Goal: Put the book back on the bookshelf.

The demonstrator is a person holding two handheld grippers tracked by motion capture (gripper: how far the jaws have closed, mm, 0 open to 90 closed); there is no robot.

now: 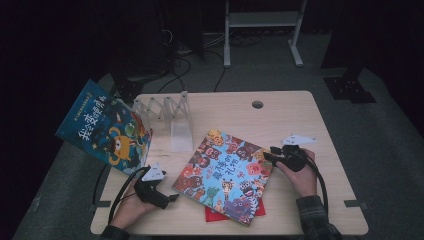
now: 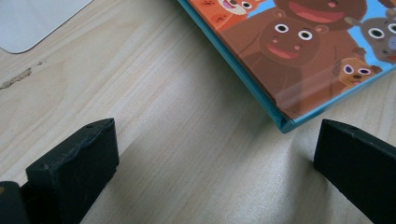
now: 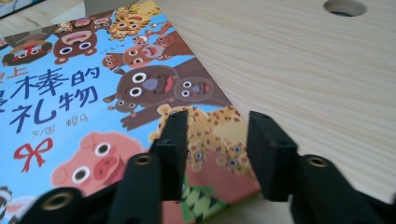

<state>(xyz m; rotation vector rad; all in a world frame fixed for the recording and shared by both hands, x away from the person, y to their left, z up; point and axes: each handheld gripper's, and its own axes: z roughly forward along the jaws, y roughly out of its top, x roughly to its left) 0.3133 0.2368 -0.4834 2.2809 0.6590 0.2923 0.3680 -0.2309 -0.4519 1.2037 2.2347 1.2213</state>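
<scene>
Between both grippers lies animal book (image 1: 225, 172)

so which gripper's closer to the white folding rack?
Left. The left gripper sits below the white folding rack; the right gripper is across the animal book.

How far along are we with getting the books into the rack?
Nothing is shelved: the white rack holds no book. One blue book leans at the table's left edge. The animal picture book lies flat over a red one. The right gripper is open at its right corner, nothing gripped; the left gripper is open near its left corner. All lifting remains.
</scene>
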